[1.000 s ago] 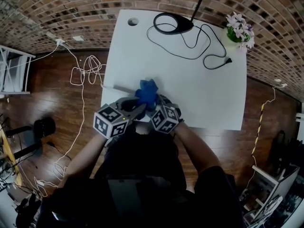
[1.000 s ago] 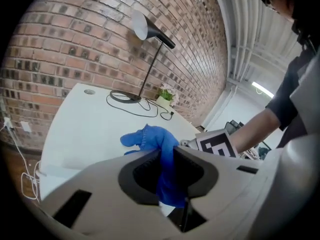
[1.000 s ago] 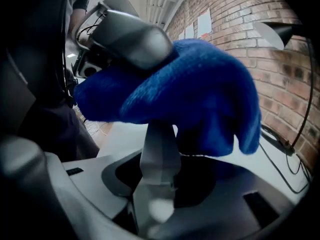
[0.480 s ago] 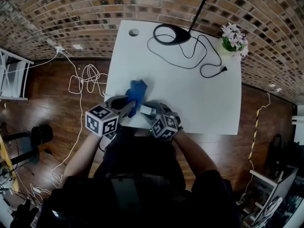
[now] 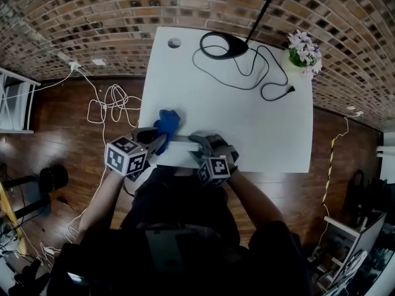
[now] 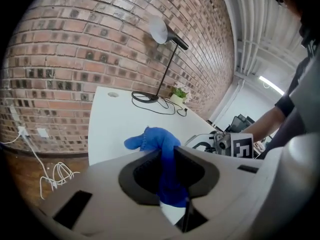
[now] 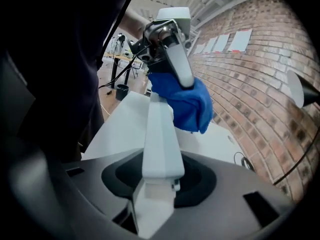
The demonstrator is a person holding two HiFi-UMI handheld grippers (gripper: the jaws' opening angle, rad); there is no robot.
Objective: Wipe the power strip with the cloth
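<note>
Head view: a person stood at the near edge of a white table (image 5: 259, 122) with a two-jaw gripper in each hand. The left gripper (image 5: 159, 139) had its jaws drawn nearly together on a bunched blue cloth (image 5: 168, 123); in the left gripper view the cloth (image 6: 162, 149) filled the narrow gap between the jaws of that gripper (image 6: 169, 156) and spilled out beyond their tips. The right gripper (image 5: 197, 143) was clamped on one end of a white power strip (image 5: 184, 139), which ran across between the two grippers above the near left part of the table. In the right gripper view the power strip (image 7: 161, 144) stood pinched between the jaws of the right gripper (image 7: 159, 180) and reached away toward the left gripper (image 7: 172, 49), where the cloth (image 7: 187, 101) lay against the strip's far end. Whether the strip rested on the table or was held clear of it could not be told. At the far side of the table stood a black lamp base (image 5: 223, 39) with a loose black cable (image 5: 259, 73), and a small potted plant (image 5: 302, 49) occupied the far right corner. A brick wall (image 5: 92, 17) rose behind, and white cords (image 5: 111, 100) lay coiled on the wooden floor at the left.
</note>
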